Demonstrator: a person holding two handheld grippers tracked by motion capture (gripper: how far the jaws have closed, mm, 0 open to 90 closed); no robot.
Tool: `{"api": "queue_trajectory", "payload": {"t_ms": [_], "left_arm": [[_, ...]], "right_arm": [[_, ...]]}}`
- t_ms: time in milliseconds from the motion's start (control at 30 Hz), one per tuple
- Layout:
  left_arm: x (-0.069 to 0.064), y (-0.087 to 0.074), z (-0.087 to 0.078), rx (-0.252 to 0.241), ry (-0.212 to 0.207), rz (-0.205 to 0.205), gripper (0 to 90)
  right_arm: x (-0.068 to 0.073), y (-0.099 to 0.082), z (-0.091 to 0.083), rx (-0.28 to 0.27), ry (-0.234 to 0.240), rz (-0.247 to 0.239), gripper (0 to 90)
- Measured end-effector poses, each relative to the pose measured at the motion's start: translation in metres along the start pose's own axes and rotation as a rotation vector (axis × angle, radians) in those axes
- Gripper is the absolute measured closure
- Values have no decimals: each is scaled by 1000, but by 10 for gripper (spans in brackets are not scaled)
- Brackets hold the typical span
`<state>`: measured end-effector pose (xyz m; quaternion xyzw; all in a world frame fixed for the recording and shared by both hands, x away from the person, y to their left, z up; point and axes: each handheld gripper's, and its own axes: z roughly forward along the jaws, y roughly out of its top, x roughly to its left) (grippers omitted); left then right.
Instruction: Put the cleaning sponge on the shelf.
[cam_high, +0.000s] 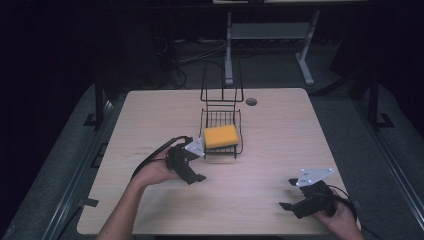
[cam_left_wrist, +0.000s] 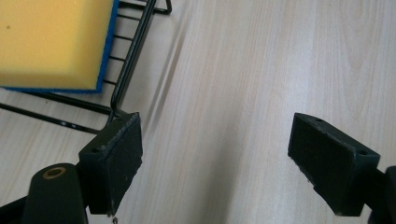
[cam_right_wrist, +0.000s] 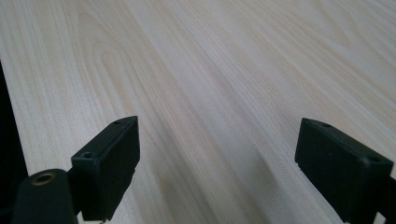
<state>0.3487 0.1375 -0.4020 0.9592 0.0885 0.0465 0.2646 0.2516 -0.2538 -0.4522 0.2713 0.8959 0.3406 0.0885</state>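
A yellow sponge (cam_high: 220, 136) with a blue underside lies in a black wire rack (cam_high: 240, 131) near the middle of the wooden table (cam_high: 290, 130). My left gripper (cam_high: 200, 165) sits just left of the rack's front corner, open and holding nothing. In the left gripper view the sponge (cam_left_wrist: 51, 42) and the rack's wire edge (cam_left_wrist: 133, 56) are at the upper left, just beyond the left jaw, and the left gripper (cam_left_wrist: 215, 149) has bare wood between its jaws. My right gripper (cam_high: 288, 193) rests open near the front right of the table; in its own view the right gripper (cam_right_wrist: 217, 154) faces bare wood.
The rack has a tall wire back (cam_high: 222, 82) rising behind the sponge. A round cable hole (cam_high: 251, 101) sits near the table's far edge. Grey desk legs (cam_high: 229, 50) stand on the floor beyond. The table's edge (cam_right_wrist: 5, 140) shows as a dark strip at the left of the right gripper view.
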Motion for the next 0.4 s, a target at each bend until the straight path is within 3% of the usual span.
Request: {"api": "queue_trajectory", "payload": {"t_ms": [400], "left_arm": [[-7,-11,1,8,-2,-13,175]], "right_arm": [[-2,-2,0,-1,-5,8,137]]}}
